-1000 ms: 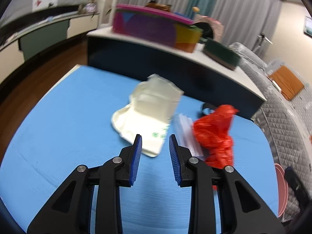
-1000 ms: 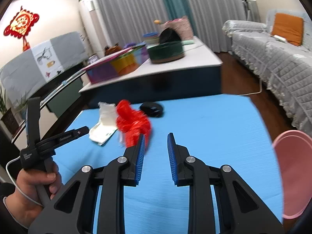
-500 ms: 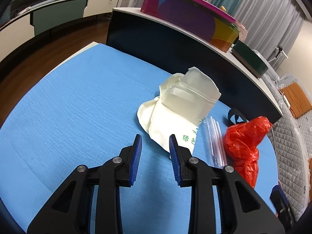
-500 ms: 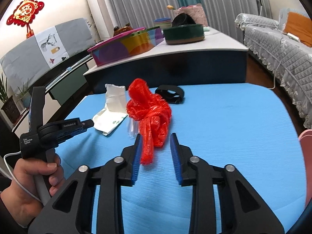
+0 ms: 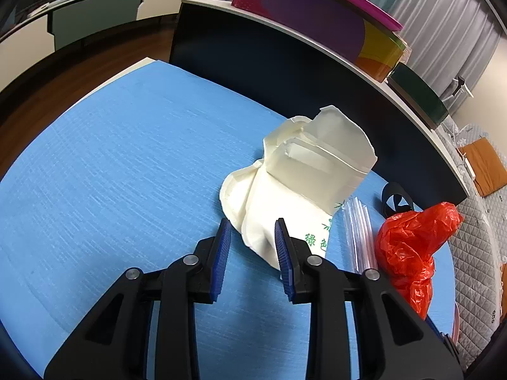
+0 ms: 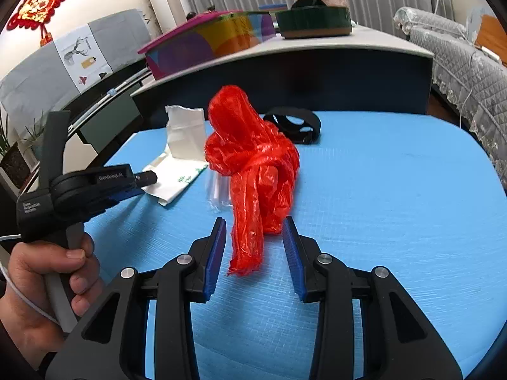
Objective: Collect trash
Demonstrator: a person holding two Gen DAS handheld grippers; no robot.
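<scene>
hovering low over the blue table (image 5: 111, 164), the left gripper (image 5: 252, 237) points forward and a little downward, its jaws parted with the near edge of the white paper bag (image 5: 294, 183) lying between the blue pads (image 5: 223, 253), not pinched. the bag is half folded, its upper part standing up, green print showing by the right-hand pad. just beside it on the right lies a clear plastic sleeve (image 5: 358, 231), and beside that the crumpled red plastic bag (image 5: 408, 247). a black strap (image 5: 394, 201) sits behind them near the table's far edge.

right gripper (image 6: 254, 231) held level and low, jaws released and spread wide, one on each side of the hanging tail of the red plastic bag (image 6: 253, 171); the pads (image 6: 291, 253) stand clear of the plastic, not touching. the bag rests knotted and upright on the table (image 6: 396, 190).

in the right wrist view the person's left hand (image 6: 47, 285) wraps the handle of the left gripper (image 6: 144, 185), which reaches in from the left toward the white paper bag (image 6: 180, 155). black strap (image 6: 294, 125) behind the red bag. a dark counter (image 6: 317, 72) with a colourful box (image 6: 206, 47) stands beyond the table.
</scene>
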